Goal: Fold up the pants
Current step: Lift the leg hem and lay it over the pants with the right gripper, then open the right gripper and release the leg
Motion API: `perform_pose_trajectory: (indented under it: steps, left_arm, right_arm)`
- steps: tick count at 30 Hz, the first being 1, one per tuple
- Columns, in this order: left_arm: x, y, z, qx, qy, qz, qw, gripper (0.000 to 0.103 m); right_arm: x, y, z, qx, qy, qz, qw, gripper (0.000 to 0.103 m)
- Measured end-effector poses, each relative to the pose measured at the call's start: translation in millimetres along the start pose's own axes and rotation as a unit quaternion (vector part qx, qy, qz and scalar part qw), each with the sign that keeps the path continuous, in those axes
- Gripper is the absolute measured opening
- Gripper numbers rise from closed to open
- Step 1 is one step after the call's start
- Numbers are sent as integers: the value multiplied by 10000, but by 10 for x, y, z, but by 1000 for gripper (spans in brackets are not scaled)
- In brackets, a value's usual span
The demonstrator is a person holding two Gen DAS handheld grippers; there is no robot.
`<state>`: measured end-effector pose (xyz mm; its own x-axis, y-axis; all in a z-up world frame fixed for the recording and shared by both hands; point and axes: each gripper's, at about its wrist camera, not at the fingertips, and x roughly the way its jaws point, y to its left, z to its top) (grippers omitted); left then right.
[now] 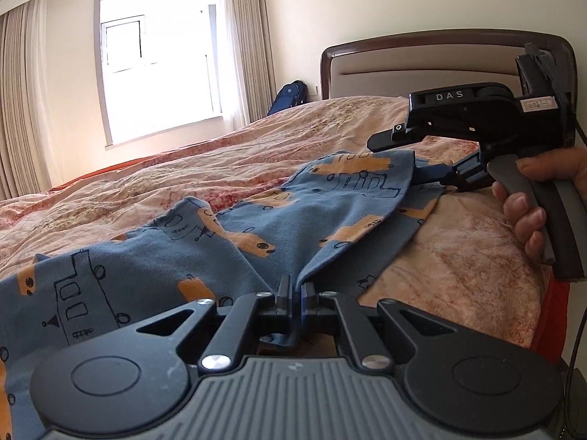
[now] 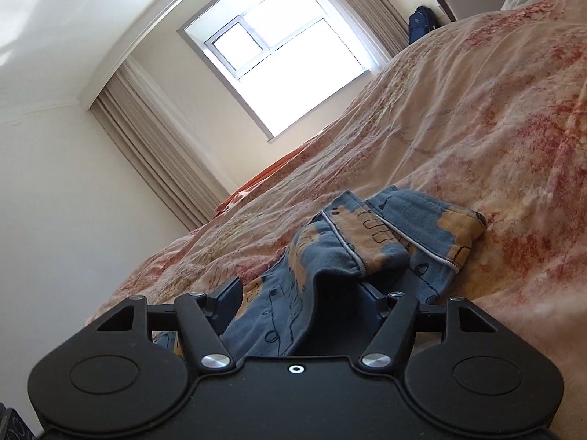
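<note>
Blue pants [image 1: 256, 212] with orange vehicle prints lie on the bed. My left gripper [image 1: 296, 289] is shut on a fold of the pants near the bed's front edge and pulls the cloth taut. My right gripper [image 1: 433, 174] shows at the right of the left wrist view, held by a hand, with its fingers at the far end of the pants. In the right wrist view the right gripper [image 2: 301, 297] has its jaws wide apart with the pants [image 2: 367, 242] bunched between and over them, cuffs lying ahead.
The bed has a pink floral quilt [image 1: 146, 176] and a brown headboard [image 1: 422, 62] at the right. A window [image 1: 157, 73] with beige curtains is on the far wall. A blue bag [image 1: 290, 97] stands beside the bed.
</note>
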<state>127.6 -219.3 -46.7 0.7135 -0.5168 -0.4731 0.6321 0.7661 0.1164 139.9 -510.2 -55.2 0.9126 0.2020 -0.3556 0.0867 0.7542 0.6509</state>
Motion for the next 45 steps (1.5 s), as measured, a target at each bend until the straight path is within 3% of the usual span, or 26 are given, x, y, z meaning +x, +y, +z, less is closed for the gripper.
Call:
perform_pose_trajectory:
  steps: [2,4,6,8,13,18,21,23,25,27,28,30,31,33,37,45]
  left_arm:
    - [-14,2,7,-15,-27,-3,10000,2]
    - [-23,-5,18,3,-39,7,10000,1]
    - [-42,-21,36,19,-62,39,10000,1]
    - [-87,-50,70,78,-172,45,9998,1]
    - [-68,-192,126,358,-187,-70,9992,1]
    - [-5,-210,50,273,-26,-93,9996,3]
    - [-32,-140,42,48,-40,-169,9998,11]
    - [-59,-94,36,-160,-36,-218,9996,23]
    - [-111,-7,43,-485,0,-275,9984,53]
    - [-210,103,72,-946,-60,-293,9951,72]
    - [-260,141,75,-1092,-107,-281,9936,79]
    - [-382,241,97,-1321,-216,-150,9909,90]
    - [-433,273,102,-1377,-257,-27,9901,97]
    - [-509,340,108,-1483,-364,248,9880,101]
    - [-603,463,92,-1646,-411,555,9839,102]
    - [-1123,776,-106,-1941,-345,1460,9694,102]
  right_arm:
    - [26,-66,68,387,-135,-130,9991,62]
    - [61,-114,141,681,-217,-433,9965,44]
    - [107,-156,190,809,-337,-642,9941,14]
    - [114,-123,229,590,-426,-817,9940,9]
    - [-187,22,226,-454,-1032,-1250,9857,7]
    - [-117,-226,63,-387,-648,-1608,9841,8]
    - [-97,-261,9,-434,-687,-1624,9834,9]
    - [-74,-254,-6,-524,-685,-1652,9825,10]
    - [-72,-254,-34,-601,-699,-1607,9827,13]
    - [-64,-209,-49,-707,-700,-1556,9828,24]
    - [-78,-186,-63,-779,-714,-1511,9829,30]
    - [-107,-111,-96,-1001,-740,-1456,9815,55]
    - [-144,-57,-144,-1134,-765,-1460,9798,60]
    - [-210,56,-248,-1408,-774,-1562,9746,85]
    - [-367,229,-455,-1782,-845,-1675,9659,100]
    - [-456,627,-665,-2074,-970,-1425,9629,102]
